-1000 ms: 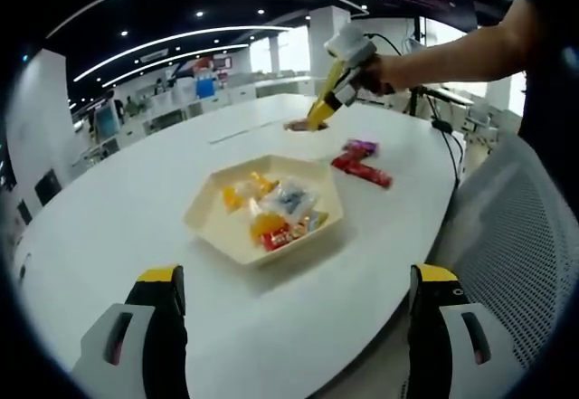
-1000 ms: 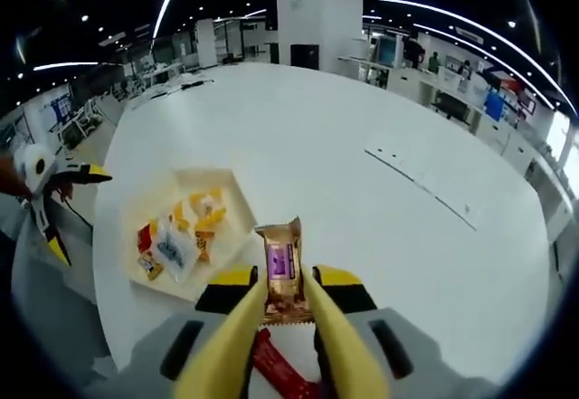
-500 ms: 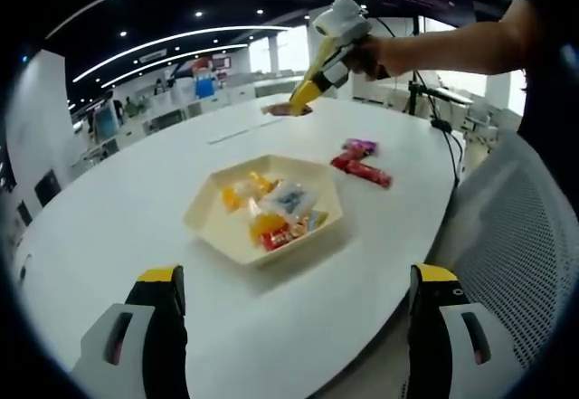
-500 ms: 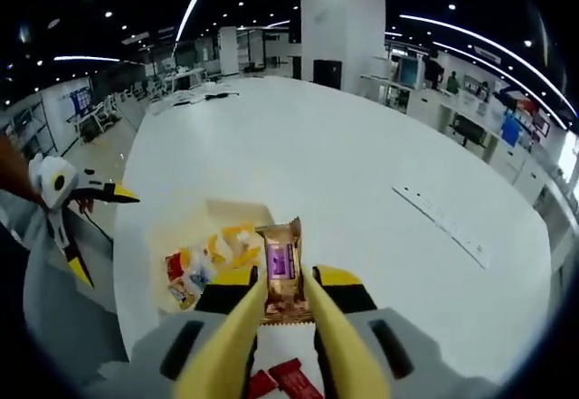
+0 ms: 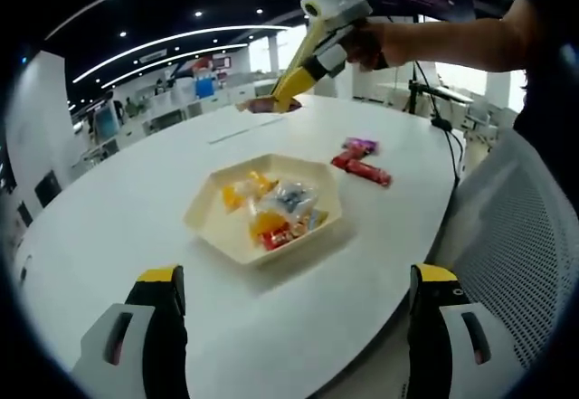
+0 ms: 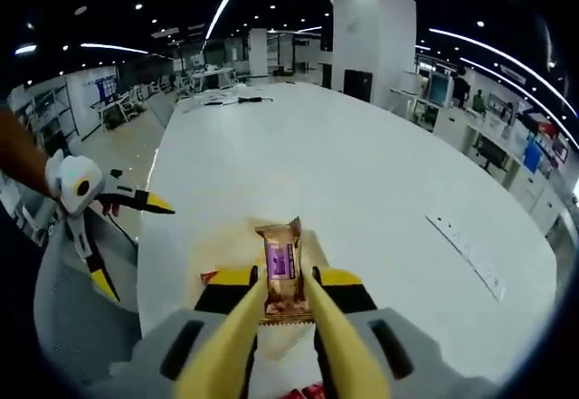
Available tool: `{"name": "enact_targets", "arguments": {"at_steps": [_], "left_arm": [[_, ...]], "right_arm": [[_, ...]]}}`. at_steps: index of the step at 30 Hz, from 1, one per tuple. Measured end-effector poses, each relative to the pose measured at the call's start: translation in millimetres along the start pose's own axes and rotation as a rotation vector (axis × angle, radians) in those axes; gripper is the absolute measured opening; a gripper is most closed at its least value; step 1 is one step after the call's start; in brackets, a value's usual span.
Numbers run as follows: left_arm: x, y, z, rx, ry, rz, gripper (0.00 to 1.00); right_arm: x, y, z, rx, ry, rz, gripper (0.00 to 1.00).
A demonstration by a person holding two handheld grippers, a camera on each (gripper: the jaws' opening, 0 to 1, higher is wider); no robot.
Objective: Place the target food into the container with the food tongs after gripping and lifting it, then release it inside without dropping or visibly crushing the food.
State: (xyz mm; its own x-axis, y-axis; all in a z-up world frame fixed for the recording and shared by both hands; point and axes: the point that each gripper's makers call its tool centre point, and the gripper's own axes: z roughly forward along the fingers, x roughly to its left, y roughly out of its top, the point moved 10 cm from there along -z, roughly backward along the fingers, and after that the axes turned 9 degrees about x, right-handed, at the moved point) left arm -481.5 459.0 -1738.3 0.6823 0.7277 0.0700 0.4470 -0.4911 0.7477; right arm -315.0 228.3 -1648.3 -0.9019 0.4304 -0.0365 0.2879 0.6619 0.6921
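Observation:
A brown snack packet (image 6: 283, 272) with a purple label sits clamped between the yellow jaws of my right gripper (image 6: 283, 301). In the left gripper view that right gripper (image 5: 282, 99) hangs high over the far side of the white table (image 5: 136, 200), with the packet (image 5: 264, 105) at its tip. The cream hexagonal tray (image 5: 217, 227) lies mid-table and holds several wrapped snacks (image 5: 271, 209). My left gripper (image 5: 294, 304) stands open near the table's front edge, nothing between its jaws. In the right gripper view the left gripper (image 6: 136, 202) shows at the left, and the tray (image 6: 213, 268) is mostly hidden beneath my jaws.
Red and purple snack packets (image 5: 360, 162) lie on the table to the right of the tray. A grey mesh chair (image 5: 516, 236) stands at the right edge. A person's arm (image 5: 452, 42) holds the right gripper. Office desks fill the background.
The right gripper has risen and travelled left with the packet, from low over the table to high above the tray's far side. The left gripper has stayed put.

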Motion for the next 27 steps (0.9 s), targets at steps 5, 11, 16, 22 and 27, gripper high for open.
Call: {"name": "enact_targets", "arguments": {"at_steps": [5,11,16,22,27], "left_arm": [[-0.1,0.5,0,-0.004,0.001,-0.001,0.99],[-0.1,0.8,0,-0.005,0.002,0.0,0.99],[-0.1,0.2,0,-0.001,0.001,0.001,0.99],[-0.5,0.1,0,0.0,0.0,0.005,0.99],[-0.5,0.3,0,-0.001,-0.002,0.003,0.99]], "right_arm": [[11,4.1,5,0.003,0.028,-0.019,0.23],[18,7.8,8,0.005,0.044,-0.031,0.23],[19,9.7,8,-0.003,0.055,-0.025,0.23],[22,11.3,6,-0.01,0.062,-0.023,0.23],[23,11.8,6,-0.01,0.066,-0.027,0.23]]}}
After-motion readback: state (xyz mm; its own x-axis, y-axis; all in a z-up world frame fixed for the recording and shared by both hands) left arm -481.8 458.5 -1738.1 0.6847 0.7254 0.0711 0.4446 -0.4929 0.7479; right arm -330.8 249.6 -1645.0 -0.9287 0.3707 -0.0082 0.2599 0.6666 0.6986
